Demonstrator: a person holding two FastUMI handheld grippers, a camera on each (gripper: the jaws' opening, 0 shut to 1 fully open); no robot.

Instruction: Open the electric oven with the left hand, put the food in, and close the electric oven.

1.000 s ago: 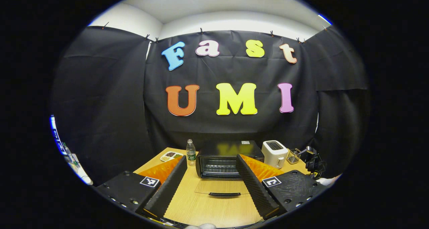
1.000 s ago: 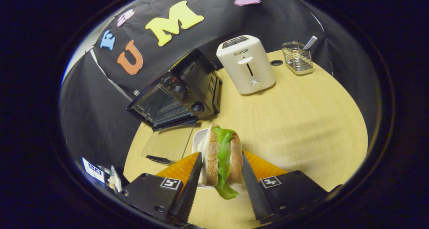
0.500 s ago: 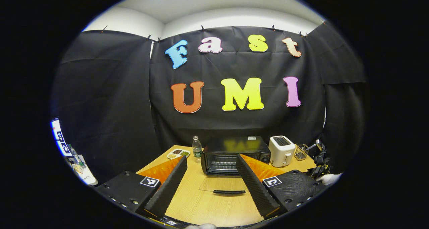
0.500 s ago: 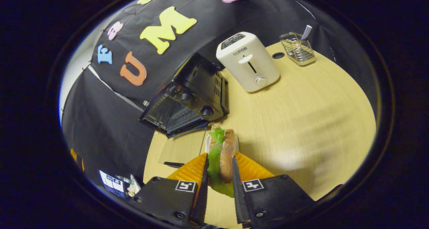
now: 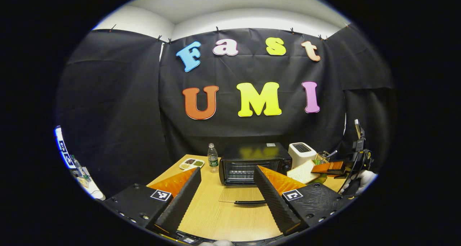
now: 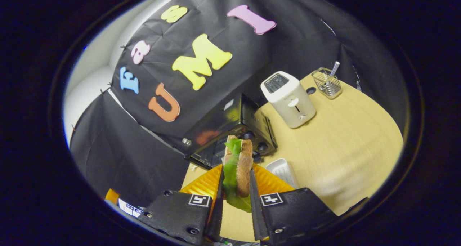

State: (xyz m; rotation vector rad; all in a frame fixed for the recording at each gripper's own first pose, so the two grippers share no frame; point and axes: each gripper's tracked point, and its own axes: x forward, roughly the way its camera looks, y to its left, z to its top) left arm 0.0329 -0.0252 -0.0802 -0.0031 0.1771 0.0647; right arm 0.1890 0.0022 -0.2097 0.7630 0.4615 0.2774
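The right tool (image 6: pixel 236 192) is clamping the sandwich (image 6: pixel 237 166) by its bread sides above the worktop (image 6: pixel 345 138); it is looking soft, light and crushable; the left tool (image 5: pixel 227 195) is standing apart, empty.

Glossy black oven (image 5: pixel 255 159) — pale wood-grain table (image 5: pixel 219 217).

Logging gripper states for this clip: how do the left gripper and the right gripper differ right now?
The left gripper is open and holds nothing; the right gripper is shut on the sandwich.
The left gripper faces the oven squarely, above its lowered door; the right gripper views the oven from its knob side, above the white tray.
Both are off the table.
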